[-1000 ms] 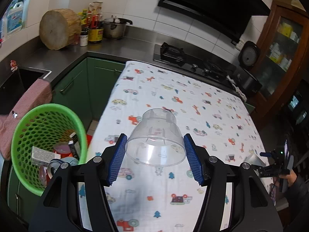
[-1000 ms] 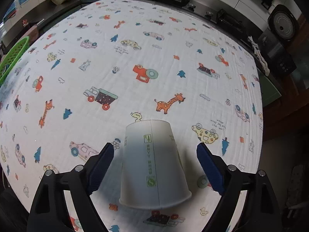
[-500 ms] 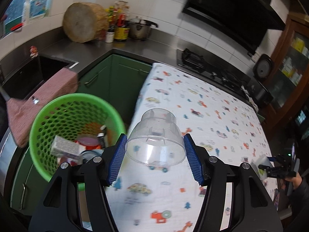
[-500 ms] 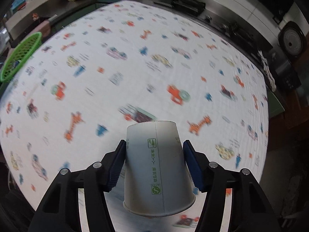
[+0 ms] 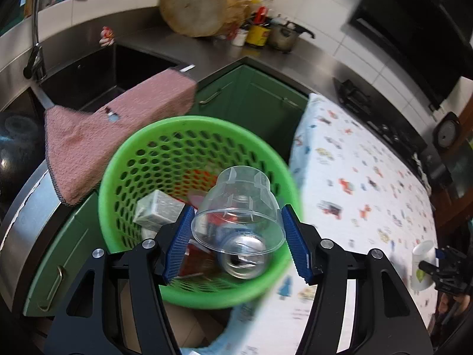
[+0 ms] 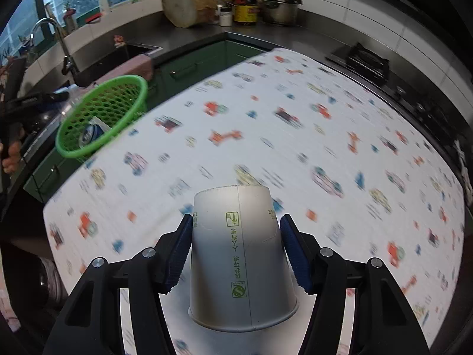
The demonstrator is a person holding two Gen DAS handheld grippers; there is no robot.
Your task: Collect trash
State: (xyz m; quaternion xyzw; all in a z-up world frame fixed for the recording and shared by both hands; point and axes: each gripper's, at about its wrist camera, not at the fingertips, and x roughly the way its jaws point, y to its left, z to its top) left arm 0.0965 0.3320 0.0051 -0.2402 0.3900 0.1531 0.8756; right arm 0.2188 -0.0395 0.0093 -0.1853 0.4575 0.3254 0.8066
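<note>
My left gripper (image 5: 238, 236) is shut on a clear plastic cup (image 5: 239, 204) and holds it over the green mesh basket (image 5: 142, 153), which holds a silver can (image 5: 245, 254), a grey box (image 5: 158, 211) and other trash. My right gripper (image 6: 236, 248) is shut on an upturned white paper cup (image 6: 239, 254), lifted above the table's printed cloth (image 6: 295, 136). The basket also shows in the right wrist view (image 6: 102, 118), far left beyond the table edge. The right gripper and paper cup also show in the left wrist view (image 5: 425, 263).
A pink towel (image 5: 118, 130) hangs over the sink edge behind the basket. Green cabinets (image 5: 254, 100) stand beside it. A wooden chopping block (image 6: 186, 1), jars and a pot (image 6: 280, 9) sit on the counter. A gas hob (image 6: 366, 62) lies past the table.
My left gripper has swung left from over the table to over the basket, still holding the clear cup. My right gripper has closed on the paper cup, lifted it and turned toward the basket.
</note>
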